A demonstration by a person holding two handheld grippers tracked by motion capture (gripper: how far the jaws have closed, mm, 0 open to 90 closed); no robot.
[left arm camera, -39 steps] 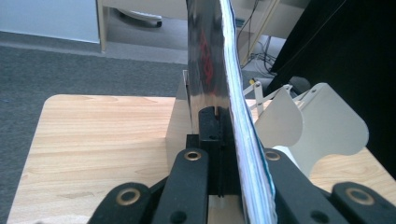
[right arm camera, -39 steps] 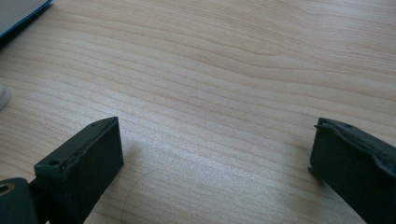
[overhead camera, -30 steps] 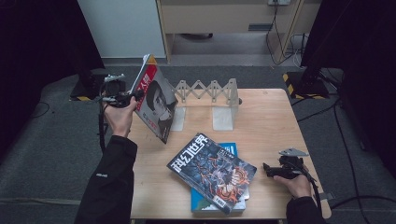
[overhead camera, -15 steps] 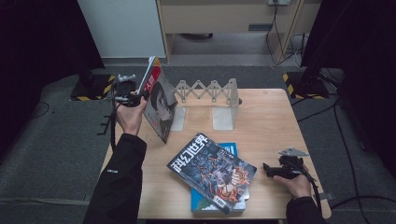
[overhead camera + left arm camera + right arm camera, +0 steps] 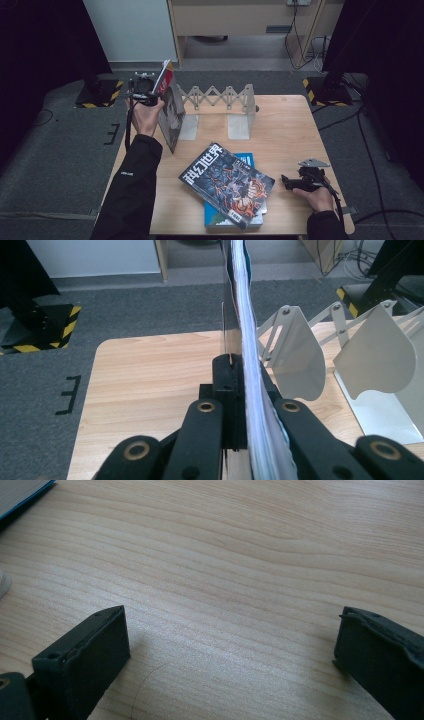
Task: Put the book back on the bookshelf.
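One magazine [image 5: 171, 112] stands upright, pinched along its edge in the left gripper [image 5: 145, 92], just left of the accordion book rack [image 5: 220, 100] on the bench [image 5: 285, 130]. Risk: thin pages flop or slip from the clamped jaws, or the lower edge catches the nearest rack divider [image 5: 295, 355]. Right gripper [image 5: 300, 181] rests wide open, empty, beside two stacked magazines [image 5: 227, 182].

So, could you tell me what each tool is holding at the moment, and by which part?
The left tool is shut on the upright magazine's edge. The right tool is open and holds nothing.
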